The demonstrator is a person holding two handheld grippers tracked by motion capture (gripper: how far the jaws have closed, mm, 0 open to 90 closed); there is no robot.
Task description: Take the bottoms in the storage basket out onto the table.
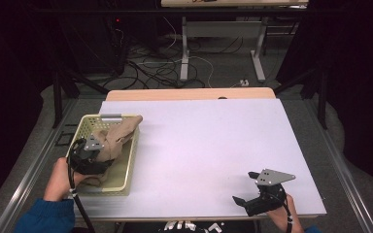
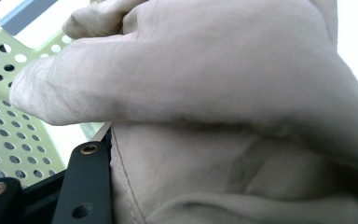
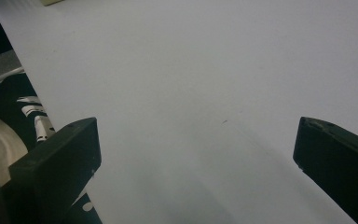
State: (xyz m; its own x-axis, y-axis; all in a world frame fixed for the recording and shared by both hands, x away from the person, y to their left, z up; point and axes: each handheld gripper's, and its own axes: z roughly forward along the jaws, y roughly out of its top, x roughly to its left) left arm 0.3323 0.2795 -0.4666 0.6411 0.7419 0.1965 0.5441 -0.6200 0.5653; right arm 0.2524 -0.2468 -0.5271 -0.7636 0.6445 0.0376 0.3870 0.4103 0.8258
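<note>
Left claw (image 1: 98, 151) clamped on beige cloth (image 1: 118, 136) in yellow basket (image 1: 129, 167); right claw (image 1: 246, 187) wide, empty.

cloth (image 1: 112, 140): my left gripper (image 1: 88, 154) is pinching soft, matt beige fabric, finely wrinkled, with a stitched seam
basket (image 1: 128, 165): pale yellow plastic, perforated, slightly glossy, is lying under the cloth
table (image 1: 209, 145): smooth matt white sheet; bare wood is edging it beyond the basket
right gripper (image 1: 245, 187): I'm holding matt black plastic jaws, grey metal plate
</note>
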